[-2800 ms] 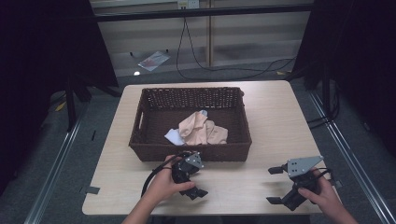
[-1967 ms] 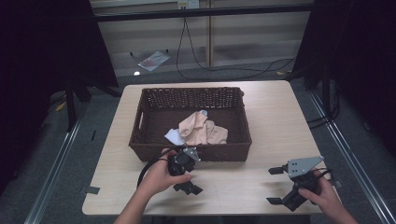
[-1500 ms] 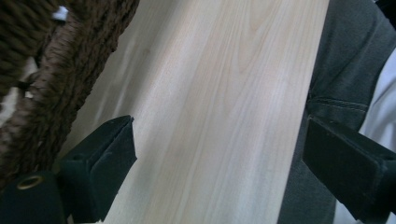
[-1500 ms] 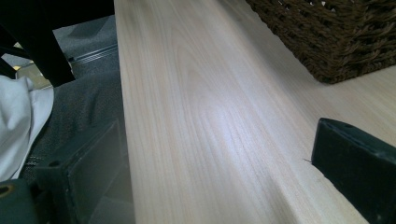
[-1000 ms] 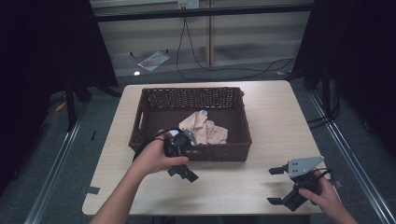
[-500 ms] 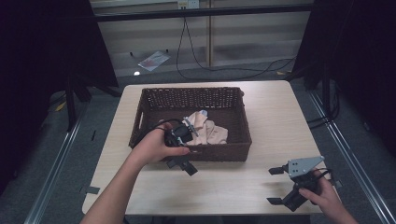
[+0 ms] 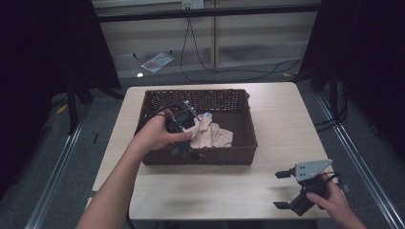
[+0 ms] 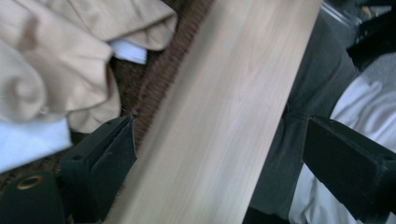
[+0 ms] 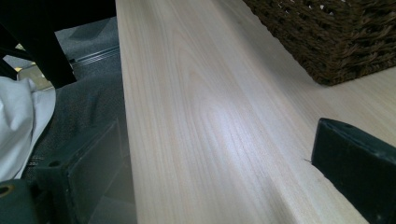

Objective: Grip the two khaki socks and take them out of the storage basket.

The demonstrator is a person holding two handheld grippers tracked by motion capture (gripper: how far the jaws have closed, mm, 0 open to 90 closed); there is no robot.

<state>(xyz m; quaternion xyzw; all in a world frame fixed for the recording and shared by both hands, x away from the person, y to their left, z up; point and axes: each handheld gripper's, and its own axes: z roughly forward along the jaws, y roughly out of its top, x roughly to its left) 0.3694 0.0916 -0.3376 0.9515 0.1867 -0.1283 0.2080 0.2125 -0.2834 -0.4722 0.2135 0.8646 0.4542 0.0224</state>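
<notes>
**Head count at the desk**

One desk [image 7: 267, 191], pale wood. One brown wicker basket [image 7: 246, 124] standing on it. Inside the basket, one tan cloth [image 7: 215, 136], bunched up, and white fabric beside it, how many pieces I cannot tell. Two claws: the left claw [image 7: 188, 131] over the basket's near left part, the right claw [image 7: 286, 190] at the near right corner. Two hands, one on each claw.

Your table [image 7: 224, 191] is pale wood with rounded corners. The dark wicker basket [image 7: 243, 121] sits on it just toward ten o'clock from the centre. At five o'clock, near the front edge, your right gripper [image 7: 285, 190] rests on the wood.
</notes>
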